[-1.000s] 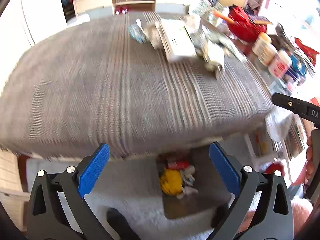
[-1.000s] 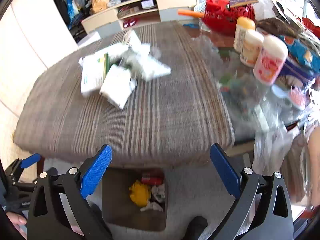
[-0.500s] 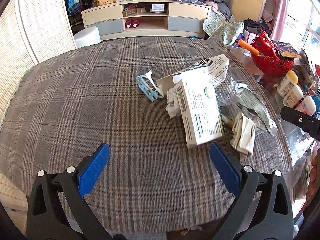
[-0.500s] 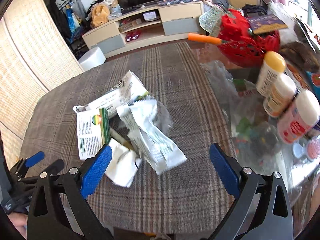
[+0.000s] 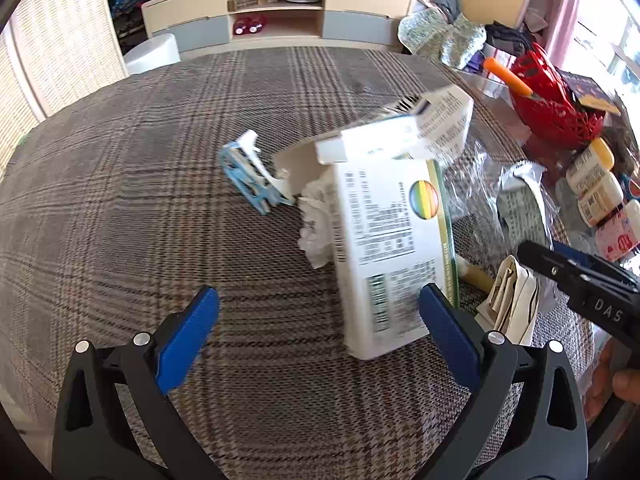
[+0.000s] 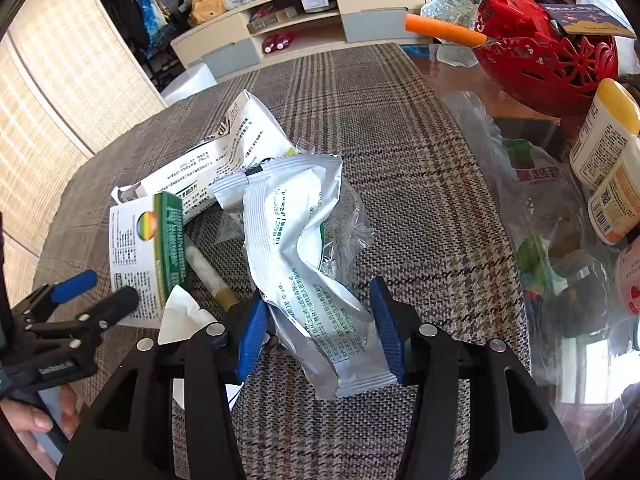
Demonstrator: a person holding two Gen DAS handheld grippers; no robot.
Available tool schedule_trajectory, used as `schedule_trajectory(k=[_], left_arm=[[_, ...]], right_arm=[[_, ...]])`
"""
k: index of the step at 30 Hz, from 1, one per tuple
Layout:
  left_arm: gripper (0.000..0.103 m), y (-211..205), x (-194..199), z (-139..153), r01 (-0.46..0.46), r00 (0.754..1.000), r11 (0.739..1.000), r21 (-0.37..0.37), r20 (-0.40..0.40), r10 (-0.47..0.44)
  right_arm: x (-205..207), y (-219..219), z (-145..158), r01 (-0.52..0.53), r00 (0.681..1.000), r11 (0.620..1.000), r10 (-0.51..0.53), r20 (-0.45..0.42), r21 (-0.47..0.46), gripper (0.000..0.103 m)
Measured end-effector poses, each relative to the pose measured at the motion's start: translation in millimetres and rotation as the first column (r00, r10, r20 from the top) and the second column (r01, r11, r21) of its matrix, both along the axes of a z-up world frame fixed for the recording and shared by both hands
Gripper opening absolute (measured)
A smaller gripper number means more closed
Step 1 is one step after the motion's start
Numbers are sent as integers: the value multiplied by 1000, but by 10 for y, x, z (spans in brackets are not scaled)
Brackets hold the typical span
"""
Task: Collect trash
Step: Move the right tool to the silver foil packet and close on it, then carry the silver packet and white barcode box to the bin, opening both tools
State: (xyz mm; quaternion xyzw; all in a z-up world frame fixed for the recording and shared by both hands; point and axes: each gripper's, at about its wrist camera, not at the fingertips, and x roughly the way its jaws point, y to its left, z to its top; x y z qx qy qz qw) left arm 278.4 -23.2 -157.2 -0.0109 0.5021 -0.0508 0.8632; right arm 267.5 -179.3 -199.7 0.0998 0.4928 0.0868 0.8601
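A trash pile lies on the plaid tablecloth. In it are a white box with a green side, an opened white carton, a crumpled tissue, a blue-and-white plastic piece, folded paper and a crumpled silver wrapper. My right gripper has its jaws closing, with the wrapper's near end between the blue pads; no firm pinch shows. My left gripper is open, and the white box lies just past its right finger.
On the glass tabletop to the right stand a red basket with an orange handle, several bottles and a clear plastic bag. A low TV cabinet and a white stool stand beyond the table.
Both grippers moved forward from the table's near edge, above a floor bin, to over the trash pile. The right jaws narrowed from wide open around the silver wrapper.
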Motion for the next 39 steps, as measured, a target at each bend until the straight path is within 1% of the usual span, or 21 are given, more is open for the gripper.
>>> schedule_trajectory(k=[3,9,15,16,17,18,19,20,21,22,24,27,29,30,36,39], left_arm=[[96,-69,8,-20,21,1000,1000,-10,10,-21],[96,-195,77,-77,52,999,997,-53,3,-52],[94,-363,160,-141,60,998,997,-43,-5,-60],[93,-382,164,-145,61,998,997,-43,-1,-61],[90,-397,167,-147,60,998,997,-46,3,-60],[83,-399,168,-146,58,998,997,-51,5,-58],[72,-398,165,-140,58,998,996,-64,5,-58],[67,-400,165,-131,60,998,996,-71,4,-59],[60,-404,151,-108,65,998,995,-74,7,-64],[49,-414,135,-83,65,998,996,-61,10,-64],[36,-424,103,-27,60,998,997,-40,19,-59],[30,-390,44,78,49,999,998,-45,26,-48],[25,-349,-30,179,42,998,998,-35,47,-40],[23,-327,-74,236,39,998,999,-34,59,-37],[22,-246,-469,591,67,991,997,-27,121,-64],[22,-219,-711,710,80,987,996,-29,139,-75]], right_arm=[[-22,-22,26,-2,1000,1000,2,20,-7,48],[-37,-91,57,1,1000,1000,-1,25,-7,48],[-59,-191,108,12,999,1000,-12,37,-3,48],[-61,-205,112,13,999,1000,-13,39,-3,48],[-66,-215,120,14,999,1000,-14,42,-6,48],[-66,-222,126,16,999,1000,-15,44,-10,48],[-69,-230,130,18,999,1000,-18,46,-14,48],[-74,-237,133,21,999,1000,-20,46,-15,48],[-77,-242,134,21,999,1000,-21,46,-13,48],[-81,-250,136,22,999,1000,-22,45,-14,48],[-103,-253,158,25,999,1000,-24,47,-18,48],[-166,-250,245,29,998,999,-27,60,-31,47],[-233,-231,343,24,997,999,-22,76,-30,38],[-269,-229,383,25,996,999,-23,84,-28,38],[-514,-142,660,14,992,999,-9,125,-38,38],[-691,-56,800,3,989,999,3,149,-37,38]])
